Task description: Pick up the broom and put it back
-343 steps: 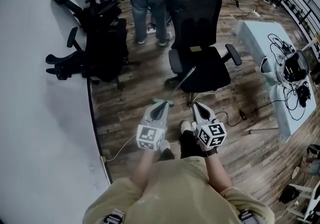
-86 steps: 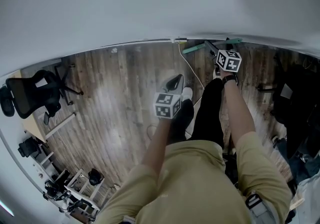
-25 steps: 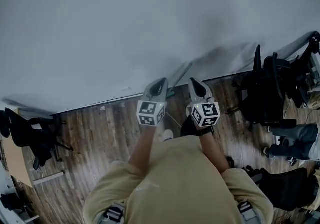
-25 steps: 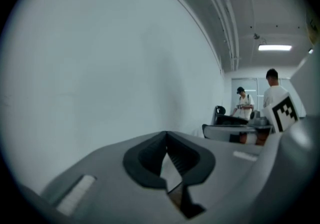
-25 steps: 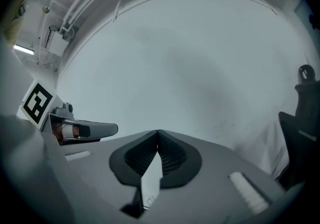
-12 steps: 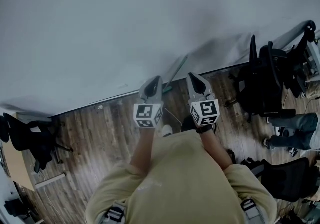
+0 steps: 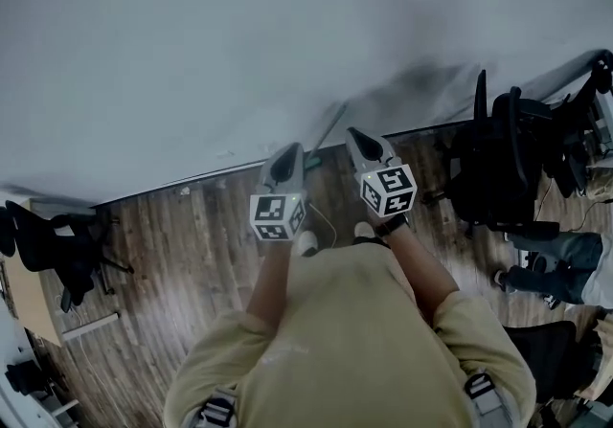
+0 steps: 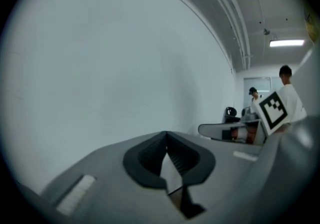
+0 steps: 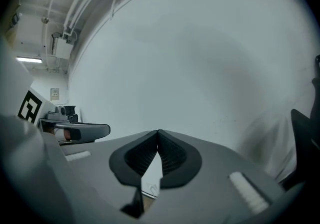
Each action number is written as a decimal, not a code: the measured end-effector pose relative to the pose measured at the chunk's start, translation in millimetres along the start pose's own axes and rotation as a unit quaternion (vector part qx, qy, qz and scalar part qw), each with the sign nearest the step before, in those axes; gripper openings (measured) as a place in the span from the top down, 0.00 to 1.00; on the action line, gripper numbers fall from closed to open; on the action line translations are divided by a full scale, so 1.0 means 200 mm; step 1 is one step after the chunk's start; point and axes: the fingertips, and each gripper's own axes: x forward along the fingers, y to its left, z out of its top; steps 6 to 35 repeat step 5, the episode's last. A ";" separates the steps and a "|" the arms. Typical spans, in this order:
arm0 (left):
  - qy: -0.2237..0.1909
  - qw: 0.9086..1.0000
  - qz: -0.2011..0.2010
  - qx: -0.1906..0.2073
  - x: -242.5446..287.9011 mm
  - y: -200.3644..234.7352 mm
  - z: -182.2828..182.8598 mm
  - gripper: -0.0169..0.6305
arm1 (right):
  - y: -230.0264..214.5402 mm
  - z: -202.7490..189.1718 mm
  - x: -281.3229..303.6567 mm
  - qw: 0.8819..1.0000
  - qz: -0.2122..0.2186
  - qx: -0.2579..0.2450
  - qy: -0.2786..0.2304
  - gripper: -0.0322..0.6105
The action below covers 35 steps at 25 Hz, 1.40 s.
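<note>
The broom leans on the grey wall, its thin handle slanting up and right from a green part at the floor line. It stands just beyond and between my two grippers, touching neither. My left gripper is shut and empty, pointing at the wall left of the handle. My right gripper is shut and empty too, just right of the handle. In the left gripper view the jaws meet with bare wall ahead. The right gripper view shows closed jaws and no broom.
Black office chairs stand against the wall at the right, with a person's legs beyond them. Another black chair is at the far left. A thin cable runs over the wooden floor by my feet.
Both grippers have shifted a little towards the wall, the right one further up the picture. They stay shut and empty. The broom keeps leaning on the wall.
</note>
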 end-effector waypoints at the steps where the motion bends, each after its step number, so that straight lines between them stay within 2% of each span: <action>1: 0.004 1.000 0.004 -0.001 0.03 -0.03 -0.01 0.97 | -0.06 -0.01 0.01 1.000 0.010 0.001 0.011 0.94; 5: 0.000 1.000 0.022 0.009 0.25 -0.12 0.04 0.97 | -0.31 0.07 0.13 0.996 0.070 -0.031 0.042 0.94; 35: 0.000 1.000 0.022 0.009 0.25 -0.12 0.04 0.97 | -0.31 0.07 0.13 0.996 0.070 -0.031 0.042 0.94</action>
